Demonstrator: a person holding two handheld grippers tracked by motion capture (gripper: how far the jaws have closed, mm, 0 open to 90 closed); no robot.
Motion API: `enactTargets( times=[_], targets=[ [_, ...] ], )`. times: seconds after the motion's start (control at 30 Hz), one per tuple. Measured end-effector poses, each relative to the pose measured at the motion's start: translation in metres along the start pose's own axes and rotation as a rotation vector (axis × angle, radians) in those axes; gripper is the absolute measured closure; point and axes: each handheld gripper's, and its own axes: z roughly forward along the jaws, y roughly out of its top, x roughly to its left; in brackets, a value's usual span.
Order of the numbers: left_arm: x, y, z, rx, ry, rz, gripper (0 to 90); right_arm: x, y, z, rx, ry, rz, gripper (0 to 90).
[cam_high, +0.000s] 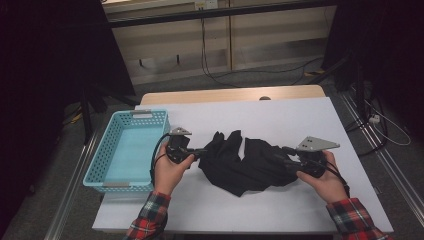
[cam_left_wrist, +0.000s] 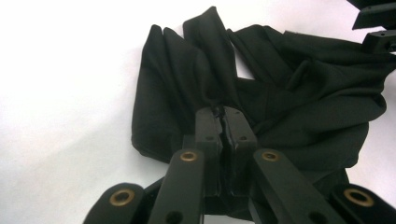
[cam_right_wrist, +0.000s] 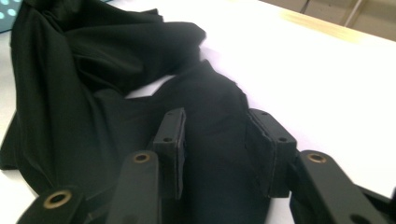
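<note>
A crumpled black cloth (cam_high: 245, 162) lies in the middle of the white table (cam_high: 290, 115). My left gripper (cam_high: 202, 151) is at the cloth's left end. In the left gripper view its jaws stand together, shut on a pinched fold of the cloth (cam_left_wrist: 299, 93) at the tips (cam_left_wrist: 225, 116). My right gripper (cam_high: 286, 155) is at the cloth's right end. In the right gripper view its jaws stand apart (cam_right_wrist: 215, 123), with a band of the cloth (cam_right_wrist: 93, 93) lying loose between the pads (cam_right_wrist: 170, 140). The right gripper's tips also appear far off in the left gripper view (cam_left_wrist: 373, 28).
A light blue perforated basket (cam_high: 95, 170) stands at the table's left edge, close beside my left hand. A wooden strip (cam_high: 225, 95) runs along the far edge of the table. Cables and metal frames lie on the floor beyond and to the right.
</note>
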Motion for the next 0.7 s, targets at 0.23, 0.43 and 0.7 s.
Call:
enactTargets(
  times=[0.23, 0.43, 0.7],
  targets=[
    [-0.003, -0.003, 0.003, 0.017, -0.008, -0.002, 86.1, 0.01, 0.009, 0.014, 0.001, 0.019, 0.012, 36.6],
    [-0.005, -0.006, 0.002, 0.028, -0.007, 0.001, 86.0, 0.014, 0.016, 0.022, -0.008, 0.016, 0.034, 32.5],
    [-0.005, -0.012, 0.002, 0.041, -0.014, -0.013, 85.9, 0.016, 0.018, 0.036, 0.011, 0.018, 0.056, 31.6]
  ],
)
